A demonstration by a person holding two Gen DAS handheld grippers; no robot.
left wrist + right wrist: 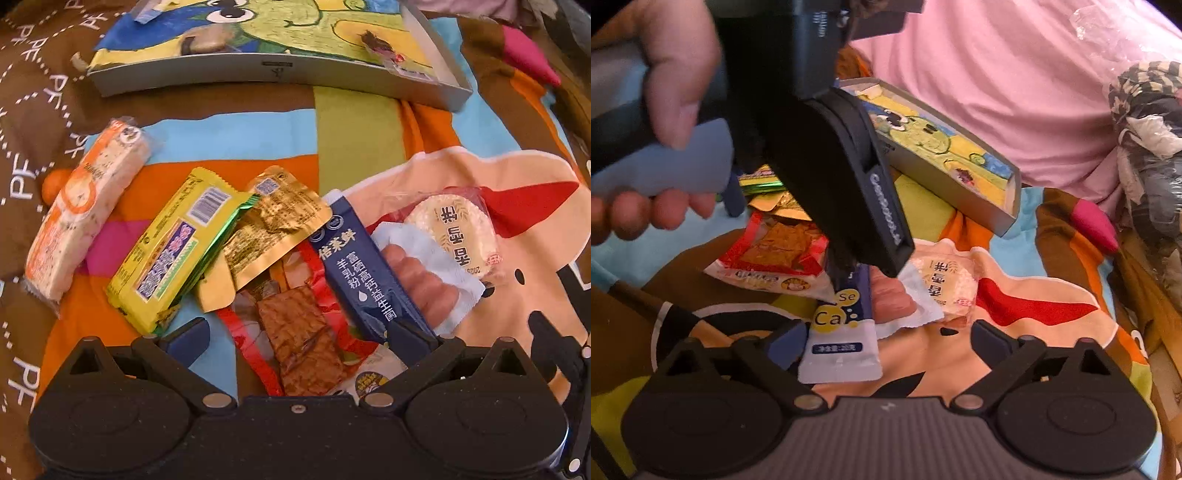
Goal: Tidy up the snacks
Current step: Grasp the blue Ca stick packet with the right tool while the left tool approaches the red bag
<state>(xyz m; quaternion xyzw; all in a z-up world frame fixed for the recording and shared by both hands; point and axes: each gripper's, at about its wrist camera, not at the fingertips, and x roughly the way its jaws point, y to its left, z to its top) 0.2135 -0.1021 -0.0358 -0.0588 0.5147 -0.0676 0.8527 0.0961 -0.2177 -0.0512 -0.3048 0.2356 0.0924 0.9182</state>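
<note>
Patterned blanket [258, 140] | left view: orange-white bar [85, 210] | right view: pink bedding [997, 92]

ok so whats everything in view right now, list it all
tray: 1, grey, cartoon lining, far end
small snacks: 2, dark and blue, in tray
snack bar: 1, orange-white, far left
snack packet: 1, yellow-green, beside bar
foil packet: 1, gold, centre
dried tofu packet: 1, red, near centre
milk powder sachet: 1, navy, right of tofu
sausage: 1, pink, clear wrapper, beside sachet
rice cracker: 1, pale, right
bedspread: 1, multicolour, beneath everything
cloth: 1, pink, behind tray
hand: 1, holding left tool
left tool: 1, black, open over tofu
right tool: 1, black, open near sachet
</note>
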